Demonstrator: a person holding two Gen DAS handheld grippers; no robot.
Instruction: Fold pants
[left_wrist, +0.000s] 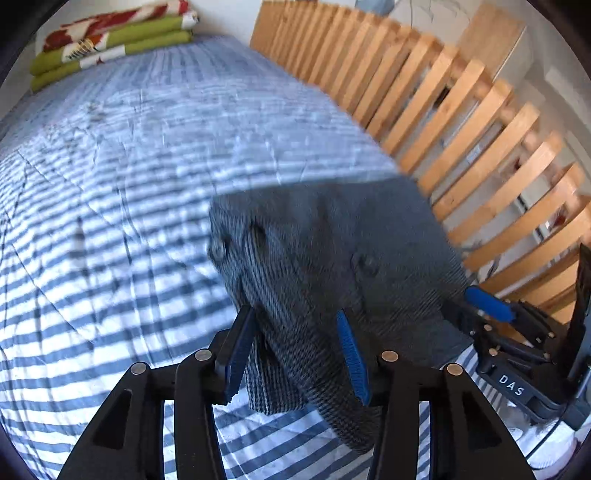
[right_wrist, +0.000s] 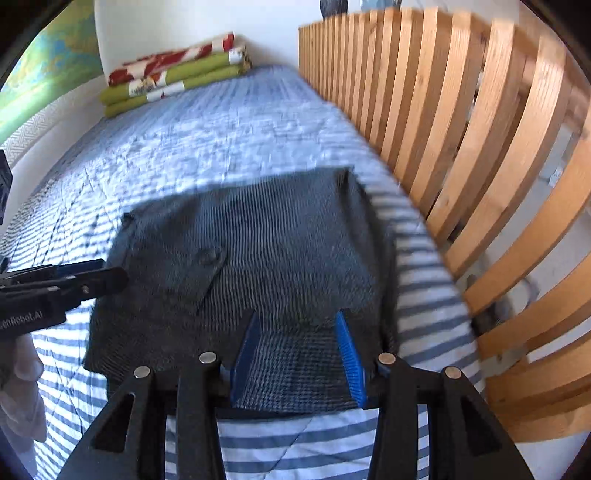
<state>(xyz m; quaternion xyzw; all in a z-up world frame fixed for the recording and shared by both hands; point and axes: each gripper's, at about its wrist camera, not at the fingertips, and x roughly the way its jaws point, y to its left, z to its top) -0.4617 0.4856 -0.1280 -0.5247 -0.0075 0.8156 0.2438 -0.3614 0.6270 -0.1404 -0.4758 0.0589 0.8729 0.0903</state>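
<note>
The dark grey pants (left_wrist: 332, 236) lie folded into a squarish bundle on the striped bed cover, near the wooden rail; a buttoned pocket shows on top. My left gripper (left_wrist: 293, 314) stands open over the bundle's near left corner, where a thick fold of cloth hangs loosely between the blue pads. In the right wrist view the pants (right_wrist: 240, 240) spread flat, and my right gripper (right_wrist: 297, 317) is open with the near edge of the cloth lying between its pads. The left gripper (right_wrist: 92, 277) shows at the pants' left edge, the right gripper (left_wrist: 491, 302) at their right edge.
The bed cover (left_wrist: 129, 184) is blue-and-white striped. A wooden slatted rail (right_wrist: 461, 147) runs along the right side of the bed. Folded green and red blankets (right_wrist: 177, 74) lie at the far end. A gloved hand (right_wrist: 22, 387) holds the left gripper.
</note>
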